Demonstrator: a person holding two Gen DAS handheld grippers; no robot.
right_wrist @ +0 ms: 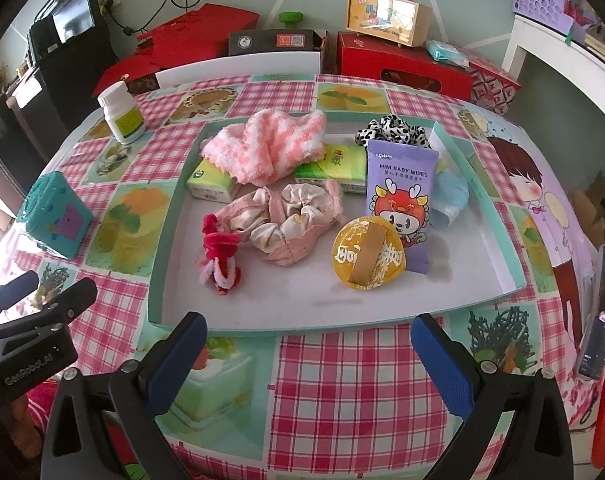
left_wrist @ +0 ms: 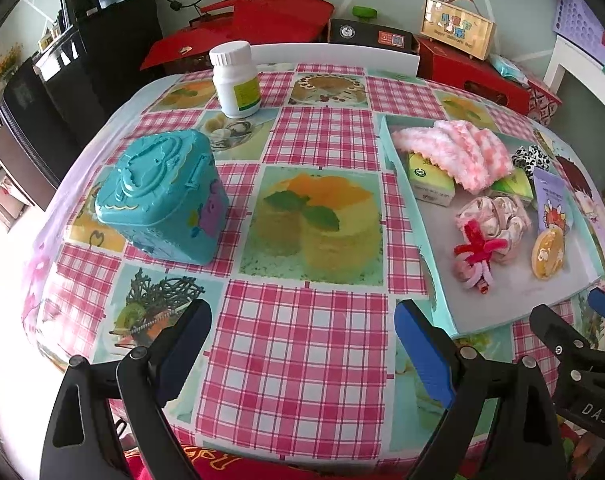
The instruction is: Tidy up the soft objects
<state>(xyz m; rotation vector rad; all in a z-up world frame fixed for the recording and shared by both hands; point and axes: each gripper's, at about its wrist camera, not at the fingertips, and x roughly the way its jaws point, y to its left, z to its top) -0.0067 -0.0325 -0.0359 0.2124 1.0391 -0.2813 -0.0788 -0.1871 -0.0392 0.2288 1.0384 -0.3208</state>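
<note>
A shallow teal-rimmed tray (right_wrist: 158, 264) holds soft things: a pink-and-white fluffy cloth (right_wrist: 266, 148), a pale pink scrunchie (right_wrist: 290, 220), a red-and-pink pipe-cleaner bundle (right_wrist: 220, 258), a leopard-print scrunchie (right_wrist: 390, 130), a blue cloth (right_wrist: 450, 196), tissue packs (right_wrist: 208, 186), a purple baby-wipes pack (right_wrist: 400, 184) and a yellow round packet (right_wrist: 368, 256). The tray also shows at the right of the left wrist view (left_wrist: 442, 300). My right gripper (right_wrist: 308, 340) is open and empty before the tray's near edge. My left gripper (left_wrist: 302, 336) is open and empty above the checked tablecloth.
A teal tin box (left_wrist: 162, 196) and a white pill bottle (left_wrist: 236, 80) stand on the table's left half. Red boxes (right_wrist: 402, 64) and a wooden case (right_wrist: 386, 14) sit behind the table. A phone (right_wrist: 598, 312) leans at the right edge.
</note>
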